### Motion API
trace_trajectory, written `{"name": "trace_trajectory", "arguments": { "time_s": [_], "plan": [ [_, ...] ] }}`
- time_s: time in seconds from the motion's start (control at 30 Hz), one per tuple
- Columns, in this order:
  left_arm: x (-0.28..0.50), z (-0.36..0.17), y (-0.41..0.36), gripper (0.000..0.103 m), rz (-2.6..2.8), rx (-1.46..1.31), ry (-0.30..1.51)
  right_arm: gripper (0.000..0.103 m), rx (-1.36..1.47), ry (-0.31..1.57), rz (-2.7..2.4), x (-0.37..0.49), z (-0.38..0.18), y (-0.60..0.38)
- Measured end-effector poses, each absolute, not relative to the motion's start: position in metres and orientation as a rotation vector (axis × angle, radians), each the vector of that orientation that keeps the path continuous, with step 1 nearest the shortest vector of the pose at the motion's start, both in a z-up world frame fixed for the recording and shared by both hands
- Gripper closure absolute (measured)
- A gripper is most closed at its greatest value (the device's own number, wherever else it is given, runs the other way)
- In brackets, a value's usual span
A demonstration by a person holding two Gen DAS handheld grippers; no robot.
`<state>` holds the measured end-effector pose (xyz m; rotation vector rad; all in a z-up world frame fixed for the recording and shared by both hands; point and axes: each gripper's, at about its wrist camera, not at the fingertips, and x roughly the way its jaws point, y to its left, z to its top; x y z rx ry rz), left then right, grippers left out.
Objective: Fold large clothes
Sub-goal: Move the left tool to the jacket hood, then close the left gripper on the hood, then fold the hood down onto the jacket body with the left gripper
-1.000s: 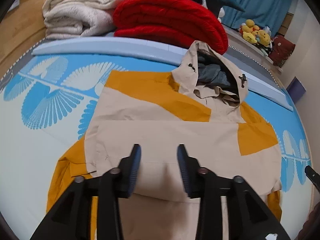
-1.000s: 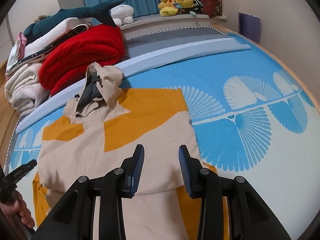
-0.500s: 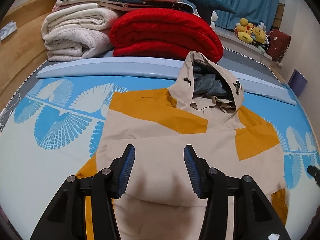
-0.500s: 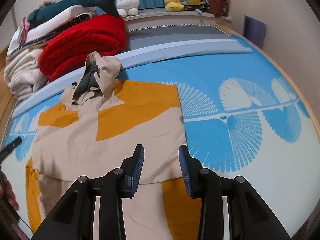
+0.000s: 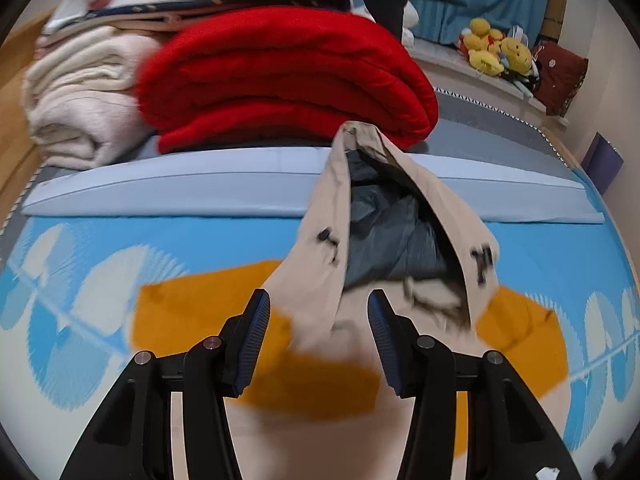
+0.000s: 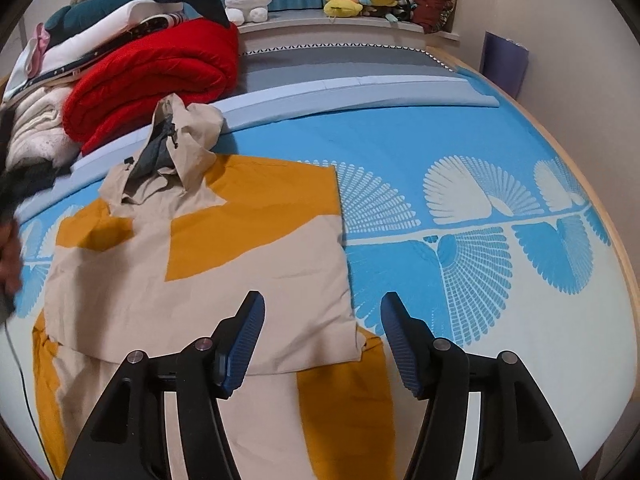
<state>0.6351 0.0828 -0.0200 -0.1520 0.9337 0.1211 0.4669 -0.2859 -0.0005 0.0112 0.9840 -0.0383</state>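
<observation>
Left claw agape, empty | right claw agape, empty | jacket hem cut off | hood motion-blurred

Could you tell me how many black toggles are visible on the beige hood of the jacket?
2: one black toggle on the left edge of the beige hood, another black toggle on its right edge. More may be hidden in the folds.
</observation>
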Motion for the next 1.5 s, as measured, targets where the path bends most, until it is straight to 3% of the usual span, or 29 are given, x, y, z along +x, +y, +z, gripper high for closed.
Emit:
{"name": "trace_trajectory", "arguments": {
  "time_s": [0.5,0.57,0.63,0.73,0.93,1.07,1.17,1.27,1.37,1.5],
  "plan": [
    [0.79,-0.088,0.068,0.056,0.214,-0.094,0.955,0.042,-0.008,1.025,-0.035,0.486,-0.023,-0.271],
    [0.798,-0.097,0.069,0.062,0.237,-0.063,0.985,0.042,-0.011,1.027,-0.031,0.487,-0.024,-0.269],
    [0.805,-0.107,0.074,0.1,0.255,-0.047,1.039,0.042,-0.016,1.032,-0.03,0.487,-0.027,-0.268],
    [0.8,-0.104,0.081,0.1,0.256,-0.047,1.044,0.042,-0.02,1.042,-0.037,0.487,-0.028,-0.268],
    [0.722,-0.041,0.062,0.102,0.091,-0.003,0.911,0.042,0.018,1.013,-0.038,0.488,-0.012,-0.27],
    [0.612,0.005,0.041,0.102,-0.055,0.074,0.782,0.042,0.045,0.98,-0.028,0.481,0.0,-0.267],
    [0.51,0.011,0.035,0.102,-0.128,0.126,0.729,0.042,0.081,0.958,-0.015,0.475,0.007,-0.265],
    [0.442,-0.02,0.044,0.097,-0.108,0.122,0.812,0.042,0.107,0.919,-0.003,0.469,0.017,-0.263],
    [0.389,-0.059,0.076,0.095,0.003,-0.036,1.015,0.042,0.13,0.88,0.011,0.463,0.024,-0.262],
    [0.369,-0.055,0.12,0.095,0.126,-0.308,1.07,0.042,0.165,0.857,0.045,0.456,0.027,-0.259]
  ]
}}
